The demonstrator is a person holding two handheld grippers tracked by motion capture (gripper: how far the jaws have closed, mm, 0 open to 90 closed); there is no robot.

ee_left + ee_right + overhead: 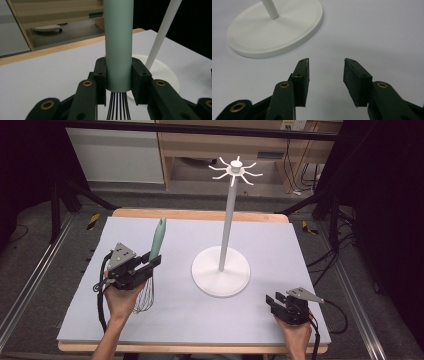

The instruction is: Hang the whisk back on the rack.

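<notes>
The left tongs (150,264) clamp the whisk (154,251) by its smooth, rigid handle just above the springy wires; it is likely light. The right tongs (274,303), lower right, stand apart, empty.

Each gripper, left gripper (150,263) and right gripper (272,301), has 2 black jaws with ribbed pads, brass-coloured pivot pins, small screws, a grey 3-cornered top plate and a black trailing cable. Forearms are unsleeved.

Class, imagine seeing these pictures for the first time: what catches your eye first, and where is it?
Most striking is the tall white stand with hooks at its top, standing at the middle of the table. Next, at the left, the left tongs are shut on the pale green handle of a whisk, wires hanging down. The right tongs rest empty at the near right.
</notes>
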